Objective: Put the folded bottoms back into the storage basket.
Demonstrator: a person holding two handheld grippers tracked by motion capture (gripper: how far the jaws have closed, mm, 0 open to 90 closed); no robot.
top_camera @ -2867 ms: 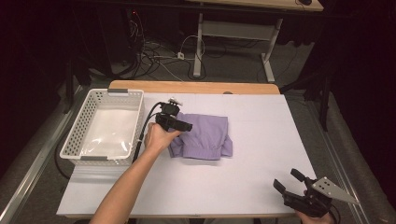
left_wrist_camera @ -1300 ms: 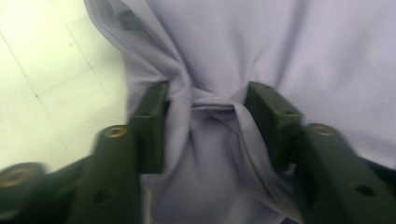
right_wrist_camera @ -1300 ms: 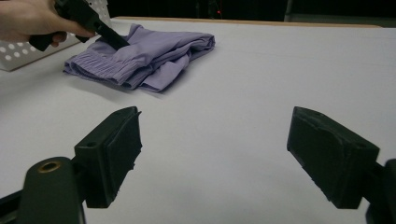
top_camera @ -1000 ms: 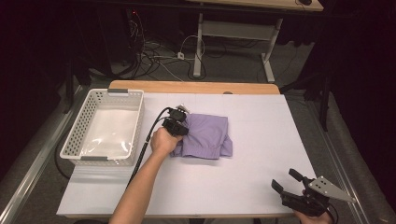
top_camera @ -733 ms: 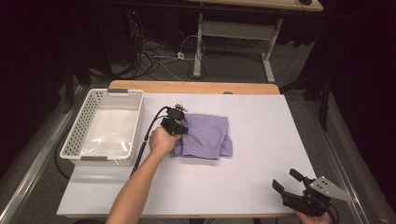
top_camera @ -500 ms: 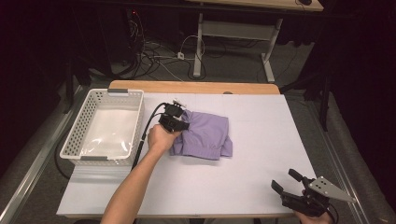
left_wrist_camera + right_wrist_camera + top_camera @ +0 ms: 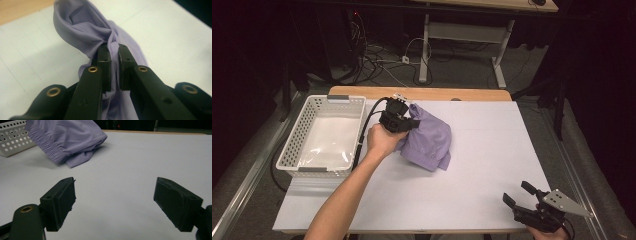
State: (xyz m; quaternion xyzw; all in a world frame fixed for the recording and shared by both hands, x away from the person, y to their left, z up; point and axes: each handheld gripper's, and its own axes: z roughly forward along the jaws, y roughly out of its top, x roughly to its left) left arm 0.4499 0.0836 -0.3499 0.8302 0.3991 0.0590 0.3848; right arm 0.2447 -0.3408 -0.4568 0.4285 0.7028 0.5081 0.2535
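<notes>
White table (image 7: 482, 150) in a dark room, basket (image 7: 324, 135) left of my left gripper (image 7: 404, 122) pinching the cloth (image 7: 429, 140), my right gripper (image 7: 519, 197) wide, low.

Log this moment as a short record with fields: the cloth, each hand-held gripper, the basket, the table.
cloth: purple garment, bunched, one end raised, the lower end on the table
left hand-held gripper: shut on the garment, fabric pinched between its pads
right hand-held gripper: jaws wide apart, nothing between them, at the table's near right corner
basket: white perforated basket, left of the garment; contents hard to tell
table: white surface
</notes>
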